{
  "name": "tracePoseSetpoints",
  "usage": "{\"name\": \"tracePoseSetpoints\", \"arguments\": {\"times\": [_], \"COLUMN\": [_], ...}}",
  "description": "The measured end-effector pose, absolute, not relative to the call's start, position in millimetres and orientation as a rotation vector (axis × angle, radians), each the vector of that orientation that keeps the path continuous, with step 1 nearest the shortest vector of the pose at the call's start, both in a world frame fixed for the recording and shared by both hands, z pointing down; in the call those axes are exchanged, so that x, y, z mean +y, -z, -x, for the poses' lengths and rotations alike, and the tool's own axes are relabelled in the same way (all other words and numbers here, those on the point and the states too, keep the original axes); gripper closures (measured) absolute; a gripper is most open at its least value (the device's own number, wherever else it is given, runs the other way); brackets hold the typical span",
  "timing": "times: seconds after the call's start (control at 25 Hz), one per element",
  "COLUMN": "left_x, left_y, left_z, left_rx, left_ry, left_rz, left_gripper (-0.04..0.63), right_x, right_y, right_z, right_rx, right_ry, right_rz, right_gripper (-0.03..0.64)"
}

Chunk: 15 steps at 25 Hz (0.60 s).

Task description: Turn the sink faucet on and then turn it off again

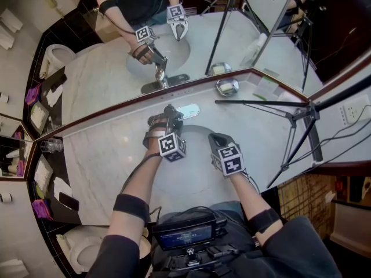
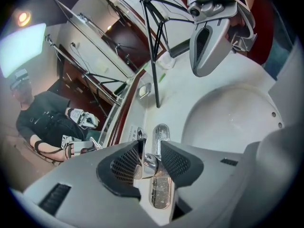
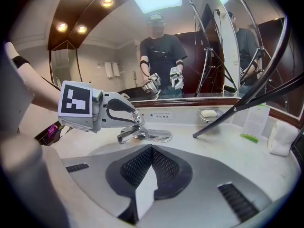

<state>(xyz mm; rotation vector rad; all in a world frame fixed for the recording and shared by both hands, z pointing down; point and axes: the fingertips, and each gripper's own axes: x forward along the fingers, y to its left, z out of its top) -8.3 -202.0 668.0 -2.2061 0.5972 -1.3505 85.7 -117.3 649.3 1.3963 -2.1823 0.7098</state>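
Note:
The chrome faucet [image 1: 186,110] stands at the back rim of the white sink basin [image 1: 197,169]. My left gripper [image 1: 169,114] reaches over it, and its two dark pads sit on either side of the upright faucet handle [image 2: 148,161], pressed against it. In the right gripper view the left gripper [image 3: 134,118] clasps that handle above the spout [image 3: 124,137], and I see no water. My right gripper [image 1: 218,140] hovers over the basin to the right, shut with nothing in it; its closed tips [image 3: 151,167] point at the faucet.
A black tripod [image 1: 295,117] stands on the marble counter at the right. A soap dish [image 1: 227,87] sits by the mirror, a glass [image 1: 51,146] at the far left. A toilet [image 1: 81,248] is at lower left.

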Motion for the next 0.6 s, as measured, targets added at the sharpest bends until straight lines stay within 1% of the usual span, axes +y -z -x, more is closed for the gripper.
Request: {"name": "tracePoseSetpoints", "arguments": {"times": [0.6], "left_x": [-181.7], "left_y": [-691.0], "left_z": [1.4], "left_rx": [0.469], "left_ry": [1.418], "left_rz": [2.181], "left_gripper": [0.466], "right_x": [-113.3], "right_y": [-647.7], "right_z": [-83.7], "right_rx": [-2.185], "right_ry": [-0.711], "right_rz": [-1.389], "right_gripper": [0.597]}}
